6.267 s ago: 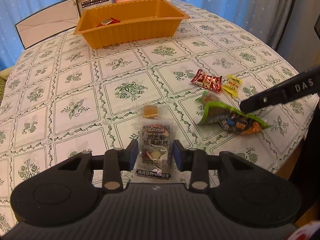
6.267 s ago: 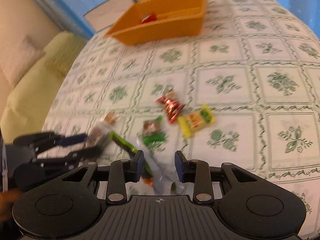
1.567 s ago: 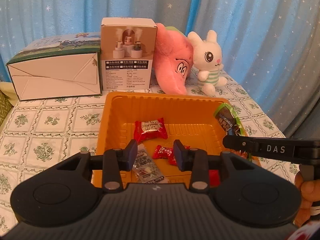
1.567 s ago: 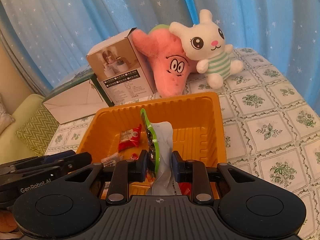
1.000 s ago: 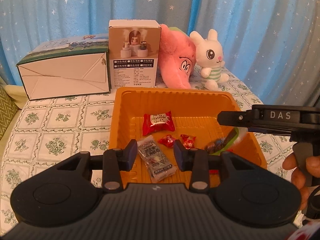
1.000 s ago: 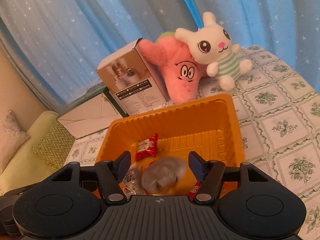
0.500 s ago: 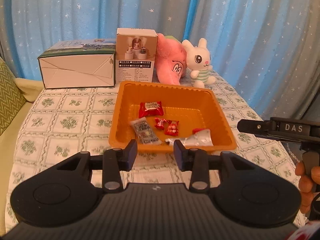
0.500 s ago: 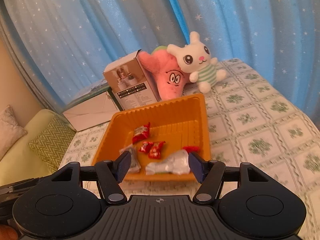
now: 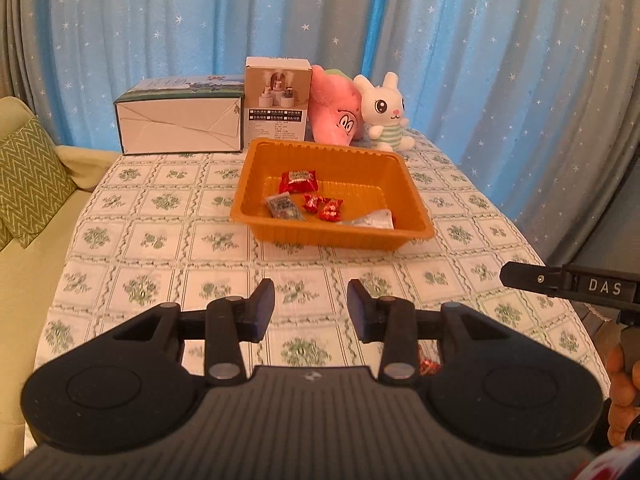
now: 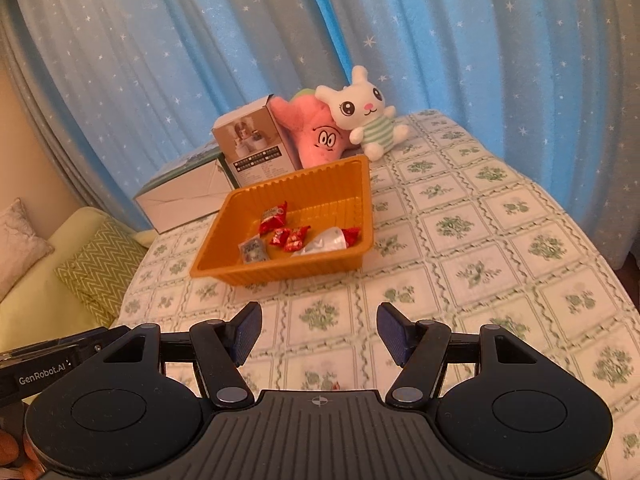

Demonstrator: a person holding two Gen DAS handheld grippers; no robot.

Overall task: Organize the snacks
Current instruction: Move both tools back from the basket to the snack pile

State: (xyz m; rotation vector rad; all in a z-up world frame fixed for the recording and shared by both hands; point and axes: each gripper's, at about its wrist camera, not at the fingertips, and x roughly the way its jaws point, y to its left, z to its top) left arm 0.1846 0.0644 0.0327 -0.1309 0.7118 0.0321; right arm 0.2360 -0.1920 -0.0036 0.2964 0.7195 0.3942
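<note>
the left gripper [image 9: 311,310] hangs empty with its jaws moderately apart; the right gripper [image 10: 319,333] hangs wide and empty too, both above the green-patterned tablecloth [image 9: 168,240] and well short of the orange ribbed plastic tray [image 9: 412,200]. the tray holds a large red packet [image 9: 298,181], small red wrapped candies [image 9: 323,207], a clear dark-printed sachet [image 9: 284,208] and a silvery pouch [image 9: 372,219]. a red wrapper [image 9: 427,366] peeks beside the left gripper's frame, so the next pick likely lies low and near: tip down, find it, then straddle it squarely.

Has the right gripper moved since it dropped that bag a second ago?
Yes. The right gripper has pulled back from the orange tray, which now sits farther ahead, beyond its open jaws.
</note>
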